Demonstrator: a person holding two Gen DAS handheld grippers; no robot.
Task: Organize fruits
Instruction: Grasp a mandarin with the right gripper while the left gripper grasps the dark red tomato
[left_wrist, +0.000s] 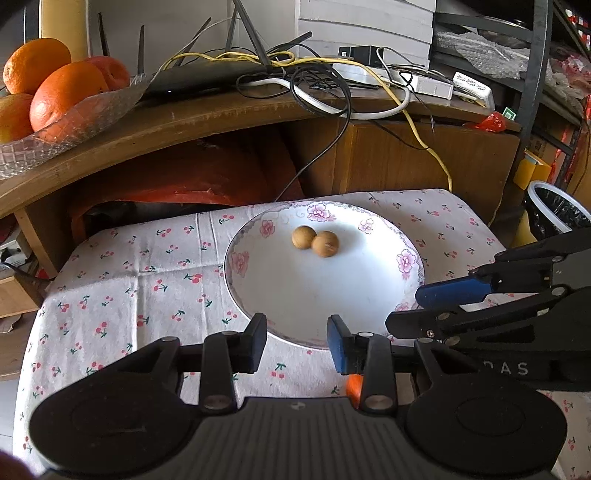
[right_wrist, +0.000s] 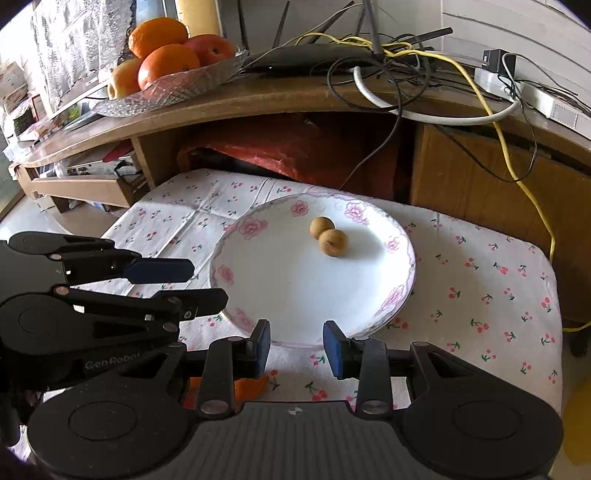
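Longans (left_wrist: 315, 241), two touching on the floral plate (left_wrist: 369, 295), lie beyond my spread, empty left claw (left_wrist: 297, 341) and right claw (right_wrist: 295, 349); only the right view shows books under the shelf.

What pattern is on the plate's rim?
Pink flowers on white around the plate rim, clearest in the right wrist view.

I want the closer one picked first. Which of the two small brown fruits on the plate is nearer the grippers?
The right-hand brown fruit, touching its neighbour but lower in both views.
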